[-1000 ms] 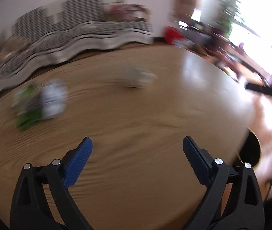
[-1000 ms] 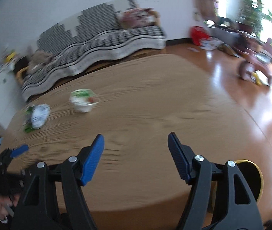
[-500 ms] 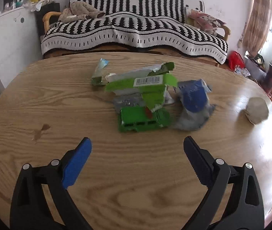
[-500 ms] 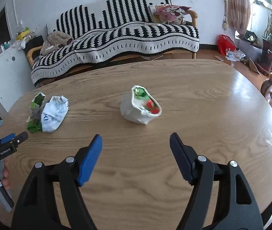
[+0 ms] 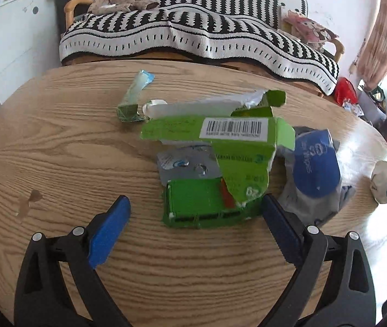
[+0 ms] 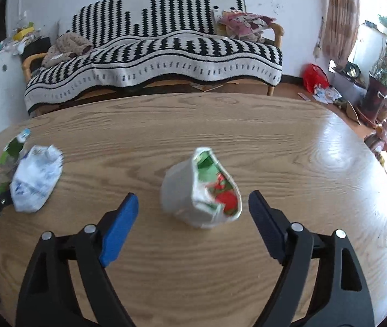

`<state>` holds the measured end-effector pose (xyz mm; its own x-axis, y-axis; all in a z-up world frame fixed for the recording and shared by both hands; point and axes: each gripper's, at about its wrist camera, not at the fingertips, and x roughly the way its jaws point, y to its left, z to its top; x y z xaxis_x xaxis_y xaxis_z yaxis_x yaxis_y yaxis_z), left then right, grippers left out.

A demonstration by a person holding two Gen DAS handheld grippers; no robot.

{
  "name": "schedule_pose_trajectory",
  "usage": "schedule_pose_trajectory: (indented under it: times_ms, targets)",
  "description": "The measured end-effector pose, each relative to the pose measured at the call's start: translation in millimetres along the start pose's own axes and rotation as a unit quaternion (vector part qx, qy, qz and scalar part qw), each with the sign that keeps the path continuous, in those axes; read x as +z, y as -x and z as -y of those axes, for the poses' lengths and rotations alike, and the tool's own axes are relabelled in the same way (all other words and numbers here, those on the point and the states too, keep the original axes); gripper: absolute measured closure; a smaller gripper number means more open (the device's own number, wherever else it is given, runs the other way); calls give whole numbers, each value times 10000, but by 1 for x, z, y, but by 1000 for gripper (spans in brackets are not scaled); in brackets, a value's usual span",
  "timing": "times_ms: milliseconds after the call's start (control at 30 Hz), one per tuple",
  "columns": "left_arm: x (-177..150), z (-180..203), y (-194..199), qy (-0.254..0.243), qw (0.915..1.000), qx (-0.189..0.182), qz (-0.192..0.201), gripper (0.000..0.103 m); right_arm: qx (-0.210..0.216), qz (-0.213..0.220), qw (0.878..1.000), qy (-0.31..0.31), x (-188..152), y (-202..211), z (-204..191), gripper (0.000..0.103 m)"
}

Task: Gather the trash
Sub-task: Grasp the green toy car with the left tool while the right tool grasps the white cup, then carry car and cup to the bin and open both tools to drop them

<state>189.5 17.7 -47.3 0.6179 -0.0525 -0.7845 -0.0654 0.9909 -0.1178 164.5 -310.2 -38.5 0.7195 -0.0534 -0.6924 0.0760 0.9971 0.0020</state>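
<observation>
Left gripper (image 5: 196, 212) gapes empty before a green carton (image 5: 215, 169) at frame centre; right gripper (image 6: 193, 209), jaws opening, straddles a crushed cup (image 6: 188, 193) untouched.

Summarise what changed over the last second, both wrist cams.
Both grippers swung in over the table and dropped toward their targets. The left gripper now faces the torn green carton, which fills more of its view; the right gripper brackets the crushed white cup, jaws opening wider. Nothing gripped or released. The trash lies where it was.
</observation>
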Motion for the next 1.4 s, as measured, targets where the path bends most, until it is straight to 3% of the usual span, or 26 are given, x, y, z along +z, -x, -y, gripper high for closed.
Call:
schedule_pose_trajectory:
  times_ms: [67,100,133,200,333,367,600,1067,1233,1400]
  targets:
    - [-1,2,-1,-45,10000,-18,-5,10,112,-131,9998,-104,2,-10,3,25]
    - [0,2,-1,-61,10000,-38,4,16,116,-216,9996,-116,1,-16,4,30]
    - [-1,3,0,-80,9999,-96,47,23,142,-270,9995,-103,0,-19,4,52]
    - [-1,4,3,-90,9998,-160,90,37,173,-360,9992,-69,-3,-22,2,69]
    - [-4,7,9,-168,9997,-146,80,40,274,-248,9993,55,-4,-7,-3,82]
    - [-6,7,12,-203,9996,-157,125,45,330,-236,9992,43,-3,-3,-4,82]
    - [-18,5,30,-340,9994,-25,-22,45,578,-125,9982,-39,-8,32,-4,82]
    - [-36,2,91,-364,9990,105,254,45,619,38,9978,-215,-39,112,37,82]
    - [-40,32,106,-516,9980,-102,364,45,421,59,9986,-311,-51,139,74,82]
    - [-54,95,122,-989,9926,-469,522,45,48,120,9986,-513,-67,170,133,82]
